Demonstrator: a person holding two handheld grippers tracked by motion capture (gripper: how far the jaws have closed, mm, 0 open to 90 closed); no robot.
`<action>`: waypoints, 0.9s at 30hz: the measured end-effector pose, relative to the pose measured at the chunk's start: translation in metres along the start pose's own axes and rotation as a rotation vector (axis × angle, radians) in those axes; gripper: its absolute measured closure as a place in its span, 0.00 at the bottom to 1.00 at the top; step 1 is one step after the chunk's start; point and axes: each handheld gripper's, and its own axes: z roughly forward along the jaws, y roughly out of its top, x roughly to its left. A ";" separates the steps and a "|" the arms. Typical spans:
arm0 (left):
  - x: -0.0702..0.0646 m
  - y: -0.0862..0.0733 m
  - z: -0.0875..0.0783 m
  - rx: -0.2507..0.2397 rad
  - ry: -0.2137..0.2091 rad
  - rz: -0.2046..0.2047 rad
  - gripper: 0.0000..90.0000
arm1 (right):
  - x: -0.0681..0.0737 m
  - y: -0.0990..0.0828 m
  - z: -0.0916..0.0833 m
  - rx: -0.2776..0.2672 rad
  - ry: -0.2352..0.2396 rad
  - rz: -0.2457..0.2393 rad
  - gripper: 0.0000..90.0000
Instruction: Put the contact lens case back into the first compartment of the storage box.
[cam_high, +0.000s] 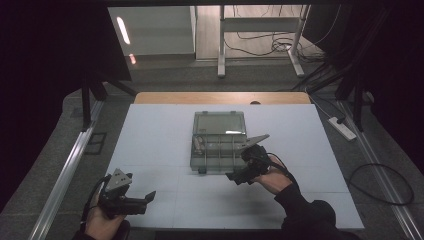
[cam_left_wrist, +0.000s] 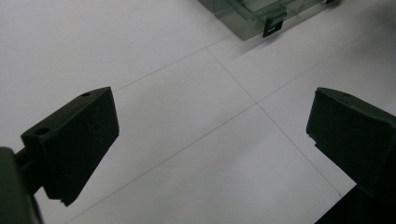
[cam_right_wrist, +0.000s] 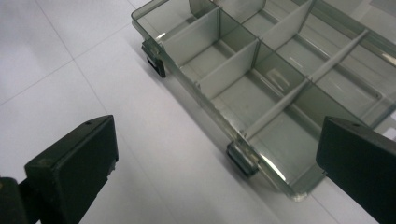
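- Nearest the camera, the left gripper (cam_high: 142, 200) sits at the near left of the table (cam_high: 150, 130), held in the person's left hand (cam_high: 102, 220).
- Its jaws stand wide apart with nothing between them, above bare white surface.
- Its own view shows a corner of the box (cam_left_wrist: 243, 18) at the far edge, with one dark latch (cam_left_wrist: 273, 23) hanging from the front wall.
- Right gripper (cam_high: 240, 172) hovers at the near right corner of the box (cam_high: 218, 142), held in the right hand (cam_high: 275, 177).
- Its jaws are likewise spread open, gripping nothing.
- Box: clear, greenish, at the table's middle, lid (cam_high: 219, 122) swung open towards the far side.
- Dividers (cam_right_wrist: 275, 109) split the tray into compartments; those in the right gripper view look empty.
- Something small and pale (cam_high: 199, 144) lies in the far left compartment; I cannot tell what.
- Two latches (cam_right_wrist: 243, 158) sit on the front wall.
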 end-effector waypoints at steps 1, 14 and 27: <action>0.000 0.000 0.000 0.000 0.000 0.000 0.03 | 0.000 0.000 0.000 0.000 0.000 0.000 0.00; 0.000 0.000 0.000 -0.001 0.000 -0.001 0.03 | -0.005 -0.021 -0.017 -0.014 -0.016 0.018 0.00; 0.000 0.000 0.000 -0.001 -0.002 -0.003 0.03 | -0.009 -0.040 -0.034 -0.020 -0.024 0.036 0.00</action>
